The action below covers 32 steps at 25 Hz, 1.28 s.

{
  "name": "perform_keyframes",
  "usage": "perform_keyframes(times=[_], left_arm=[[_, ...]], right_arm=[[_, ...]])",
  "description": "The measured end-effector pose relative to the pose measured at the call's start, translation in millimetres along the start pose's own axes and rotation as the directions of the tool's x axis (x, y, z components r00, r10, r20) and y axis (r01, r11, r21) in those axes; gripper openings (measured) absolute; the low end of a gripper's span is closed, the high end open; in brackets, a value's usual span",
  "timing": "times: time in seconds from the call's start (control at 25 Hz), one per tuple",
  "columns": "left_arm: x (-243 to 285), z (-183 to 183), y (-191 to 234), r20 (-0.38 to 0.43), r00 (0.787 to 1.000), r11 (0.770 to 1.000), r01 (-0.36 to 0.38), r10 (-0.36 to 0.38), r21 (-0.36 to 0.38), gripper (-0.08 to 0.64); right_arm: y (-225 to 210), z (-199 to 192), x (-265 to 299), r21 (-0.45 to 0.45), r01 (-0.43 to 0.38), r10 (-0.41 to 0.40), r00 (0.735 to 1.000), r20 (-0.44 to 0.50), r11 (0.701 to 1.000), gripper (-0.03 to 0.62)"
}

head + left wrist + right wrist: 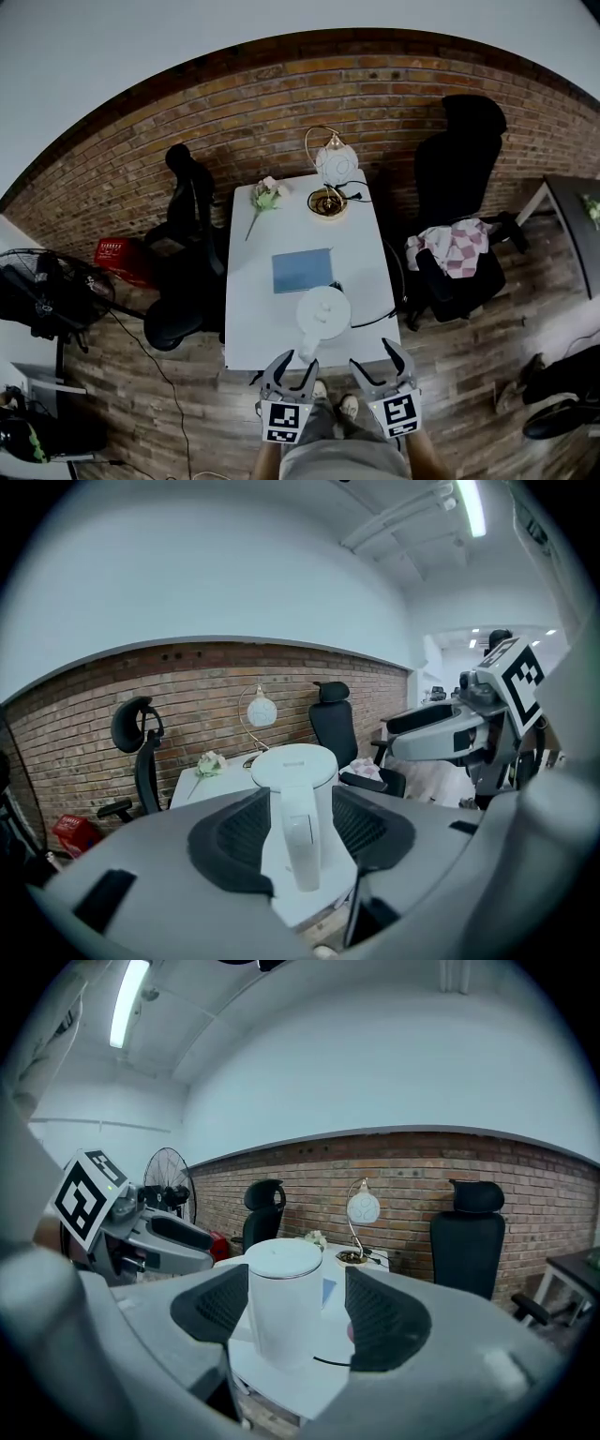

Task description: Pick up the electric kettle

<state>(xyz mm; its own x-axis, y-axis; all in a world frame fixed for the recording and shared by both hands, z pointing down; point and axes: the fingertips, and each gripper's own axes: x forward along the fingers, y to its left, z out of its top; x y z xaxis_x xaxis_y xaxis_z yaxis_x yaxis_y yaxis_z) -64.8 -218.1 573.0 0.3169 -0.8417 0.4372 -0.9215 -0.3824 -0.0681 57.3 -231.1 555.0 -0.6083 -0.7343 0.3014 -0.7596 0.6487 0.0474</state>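
Brick wall [394, 94] behind white table [251, 323]

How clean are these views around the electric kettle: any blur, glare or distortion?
Head view: heavy fisheye, the brick wall bows, the electric kettle is small but sharp. Left gripper view: its handle is sharp; a ceiling light glares. Right gripper view: kettle sharp, black vignette rim.

Electric kettle [322, 314]: smooth white plastic, slight sheen. Table [258, 319] top: smooth matt white. Wall [394, 84]: rough red brick. Floor [469, 366]: wood planks. Lamp base [327, 202]: glossy brass-look metal. Right gripper [296, 1307] pads [380, 1321]: black, ribbed, matt.
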Motion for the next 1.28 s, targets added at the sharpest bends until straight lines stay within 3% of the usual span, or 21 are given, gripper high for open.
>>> perform_keyframes(times=[0.44,0.64,0.8,0.96,1.08,1.2,1.28], left_arm=[[27.9,-18.4,4.4,-0.035,0.984,0.984,0.171,-0.173,-0.051,0.233],[41.4,-28.7,3.4,-0.061,0.975,0.975,0.211,-0.215,-0.064,0.247],[52.6,-35.9,3.2,-0.084,0.968,0.970,0.232,-0.237,-0.069,0.252],[62.8,-45.3,2.0,-0.132,0.965,0.974,0.218,-0.225,-0.064,0.253],[71.2,-46.1,0.9,-0.142,0.974,0.984,0.169,-0.176,-0.064,0.252],[73.7,-45.3,3.6,-0.147,0.984,0.994,0.099,-0.105,-0.045,0.209],[71.6,-46.7,6.6,-0.141,0.987,0.997,0.066,-0.072,-0.045,0.152]], right_arm=[[11.5,-14.5,32.7,0.060,0.077,-0.071,0.993,-0.097,0.995,0.322],[14.0,-22.5,42.2,0.034,0.105,-0.100,0.988,-0.118,0.994,0.322],[17.3,-28.4,47.4,0.080,0.143,-0.129,0.979,-0.157,0.987,0.322],[17.4,-36.6,52.6,0.090,0.140,-0.123,0.977,-0.172,0.986,0.322],[15.5,-46.8,56.2,0.100,0.113,-0.093,0.977,-0.191,0.989,0.322],[15.7,-54.0,61.4,0.132,0.078,-0.050,0.977,-0.209,0.988,0.322],[17.7,-57.5,65.2,0.108,0.027,-0.004,0.979,-0.203,0.994,0.322]])
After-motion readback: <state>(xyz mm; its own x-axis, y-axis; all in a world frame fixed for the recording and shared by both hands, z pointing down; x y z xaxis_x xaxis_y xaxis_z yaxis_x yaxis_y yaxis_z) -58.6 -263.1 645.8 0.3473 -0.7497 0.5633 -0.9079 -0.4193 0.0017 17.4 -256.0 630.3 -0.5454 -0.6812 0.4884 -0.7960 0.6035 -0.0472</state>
